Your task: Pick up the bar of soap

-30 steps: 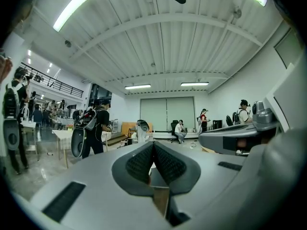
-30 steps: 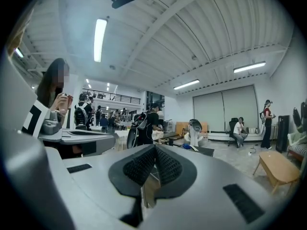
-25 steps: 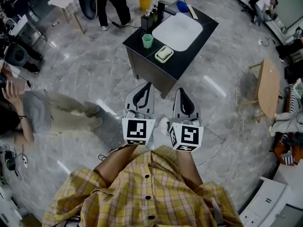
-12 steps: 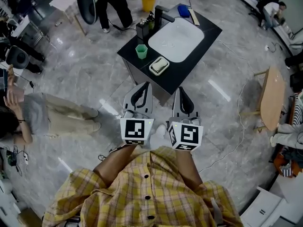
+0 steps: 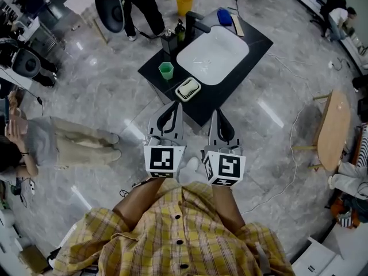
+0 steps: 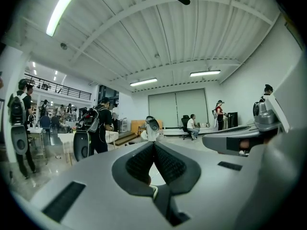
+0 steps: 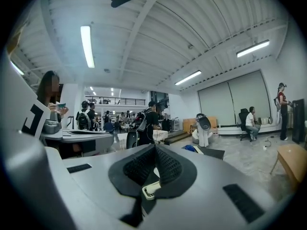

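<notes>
The soap lies in a pale slotted dish (image 5: 187,89) at the near corner of a black counter (image 5: 230,73) with a white basin (image 5: 213,48). Through the right gripper's jaws the dish (image 7: 149,189) shows just below the pads. I hold both grippers side by side above the floor, short of the counter's near edge. My left gripper (image 5: 179,105) (image 6: 154,143) is shut with nothing in it. My right gripper (image 5: 217,112) (image 7: 155,147) is shut too and holds nothing. The soap itself is too small to make out apart from its dish.
On the counter stand a green cup (image 5: 166,70), a dark dispenser (image 5: 168,41), a black faucet (image 5: 197,22) and a blue item (image 5: 225,18). A yellow bucket (image 5: 184,3) stands behind it. A seated person (image 5: 52,140) is at left, a wooden table (image 5: 335,131) at right.
The counter has drawn closer to both grippers and shifted leftward in the head view. Both grippers stay shut and level, side by side.
</notes>
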